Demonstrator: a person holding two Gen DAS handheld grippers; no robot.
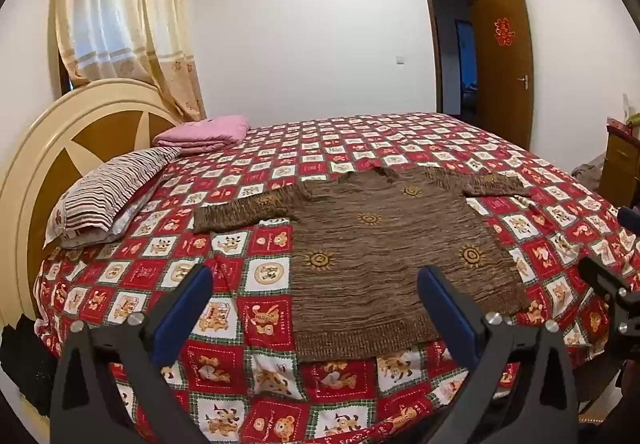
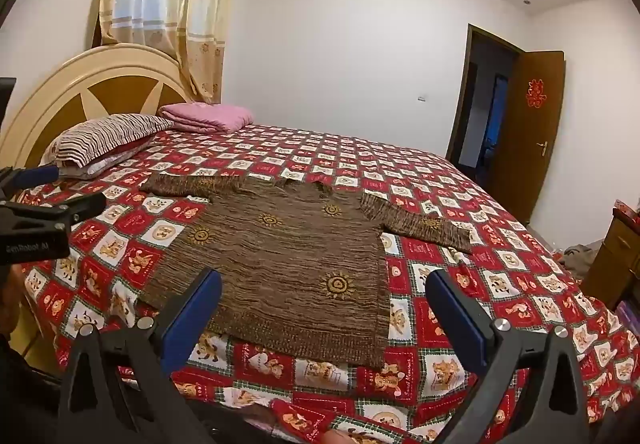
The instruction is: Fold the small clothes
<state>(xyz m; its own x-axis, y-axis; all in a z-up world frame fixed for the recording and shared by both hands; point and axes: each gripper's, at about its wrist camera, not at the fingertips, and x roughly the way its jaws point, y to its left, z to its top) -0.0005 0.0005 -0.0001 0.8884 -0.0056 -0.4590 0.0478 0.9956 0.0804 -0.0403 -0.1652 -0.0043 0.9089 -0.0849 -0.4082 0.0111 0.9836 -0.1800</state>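
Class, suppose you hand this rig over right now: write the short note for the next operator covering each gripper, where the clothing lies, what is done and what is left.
Left gripper: open, holding nothing, above the near edge of the bed.
Right gripper: open, holding nothing, also above the near edge.
The brown sweater lies flat on the bedspread, both sleeves spread out to the sides, hem toward you, collar away.
Done: the sweater is laid out. No fold is made.
Left: fold the sleeves in, then fold the body, probably hem toward collar.
The striped pillow and pink blanket sit by the headboard, apart from the sweater.
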